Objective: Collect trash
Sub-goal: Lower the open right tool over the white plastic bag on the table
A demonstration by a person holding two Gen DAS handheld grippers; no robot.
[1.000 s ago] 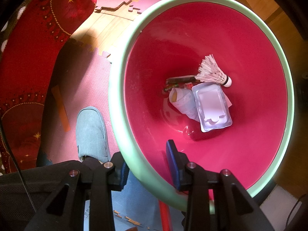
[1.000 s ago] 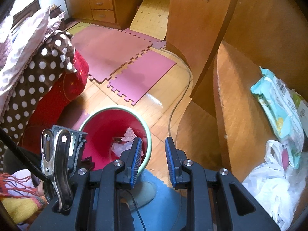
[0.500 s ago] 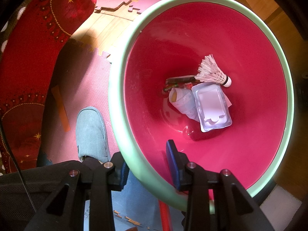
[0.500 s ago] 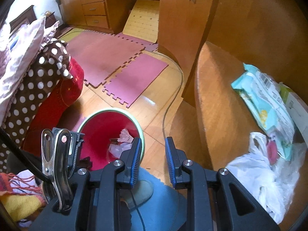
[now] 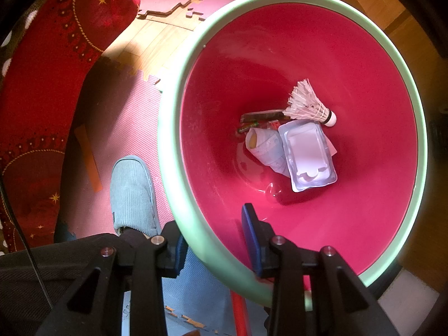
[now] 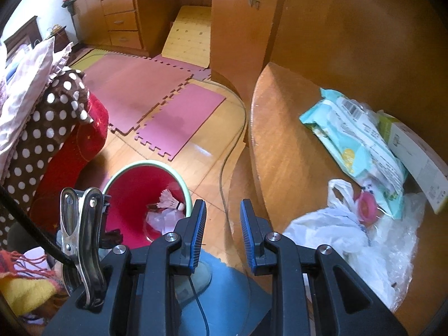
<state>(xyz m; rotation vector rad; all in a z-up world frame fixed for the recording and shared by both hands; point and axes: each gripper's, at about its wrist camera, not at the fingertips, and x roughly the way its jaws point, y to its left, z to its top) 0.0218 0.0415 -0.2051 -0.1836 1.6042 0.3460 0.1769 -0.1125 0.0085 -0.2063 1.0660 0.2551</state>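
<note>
Left gripper (image 5: 214,235): fingers astride the near wall of the waste bin (image 5: 179,145), one finger outside the pale green rim, the other inside against the red interior; jaws clamped on that wall

Waste bin: red inside, green rim, standing on the floor beside a pink foam mat (image 5: 117,123). Contents at the bottom: a white shuttlecock (image 5: 309,106), a clear plastic tray (image 5: 309,156) lying flat, a crumpled pale wrapper (image 5: 266,147) touching the tray's left edge, a dark wrapper strip (image 5: 261,116) just behind them

Right gripper (image 6: 221,238): jaws parted, blue pads facing each other, nothing between them; held above the floor between the bin and a rounded wooden tabletop (image 6: 282,151)

Tabletop holds a white plastic bag (image 6: 330,232) near its front edge, a teal wet-wipes pack (image 6: 350,140) behind the bag, and a cardboard box (image 6: 414,159) against the pack's right side

Also in view: a grey slipper (image 5: 131,196) left of the bin; a red cushion (image 5: 50,78) further left
</note>
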